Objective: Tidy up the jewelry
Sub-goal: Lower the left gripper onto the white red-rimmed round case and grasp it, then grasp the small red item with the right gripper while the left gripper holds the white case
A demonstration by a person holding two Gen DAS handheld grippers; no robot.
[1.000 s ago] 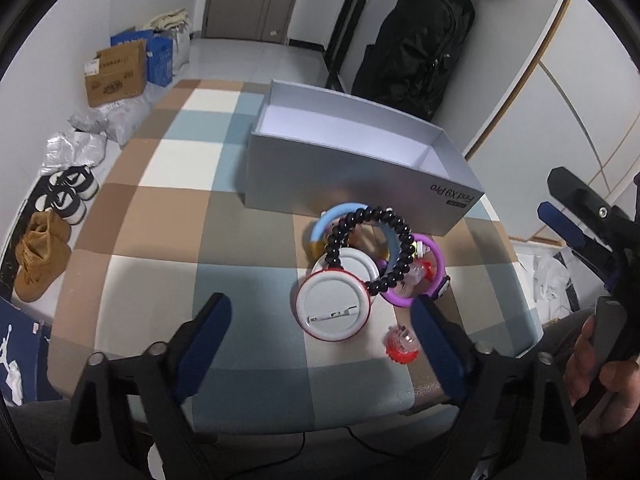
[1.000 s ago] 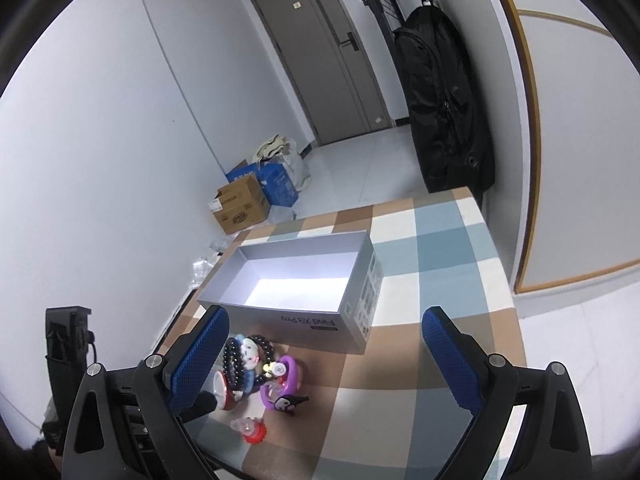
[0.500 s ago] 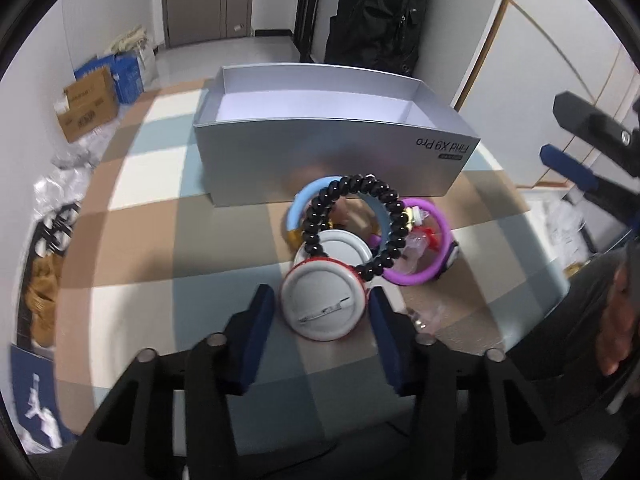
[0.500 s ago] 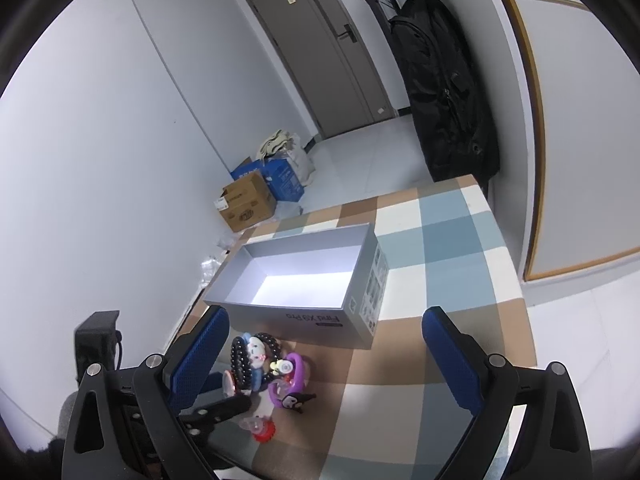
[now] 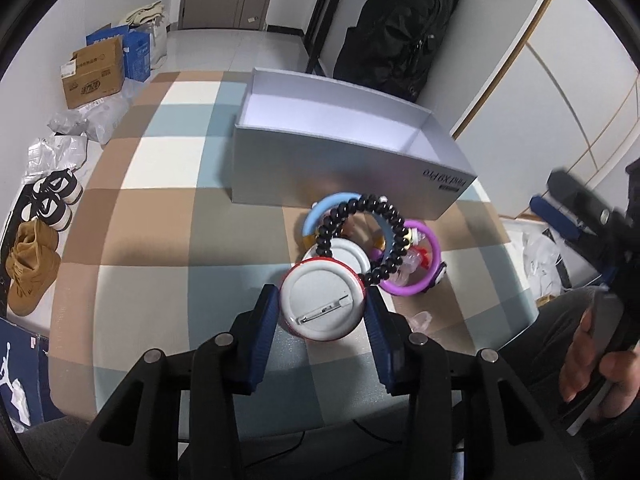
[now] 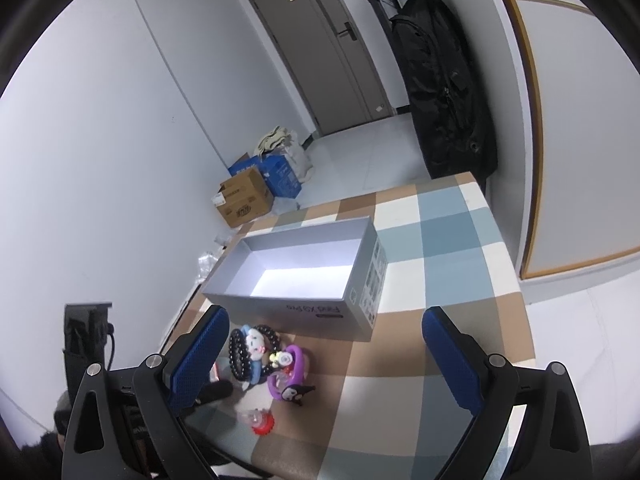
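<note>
Both pads of the downward-tilted left hand-held gripper (image 5: 322, 312) clamp the round badge (image 5: 322, 303).

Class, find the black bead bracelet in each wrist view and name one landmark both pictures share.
Left wrist view: the black bead bracelet lies right of centre, just before the grey box, overlapping the white round badge.
Right wrist view: the bracelet sits lower left, beside the right gripper's left finger.
Shared landmark: the open grey box.

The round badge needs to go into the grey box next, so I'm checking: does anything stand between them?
Yes. The black bead bracelet and blue ring lie between the round badge and the grey box.
</note>
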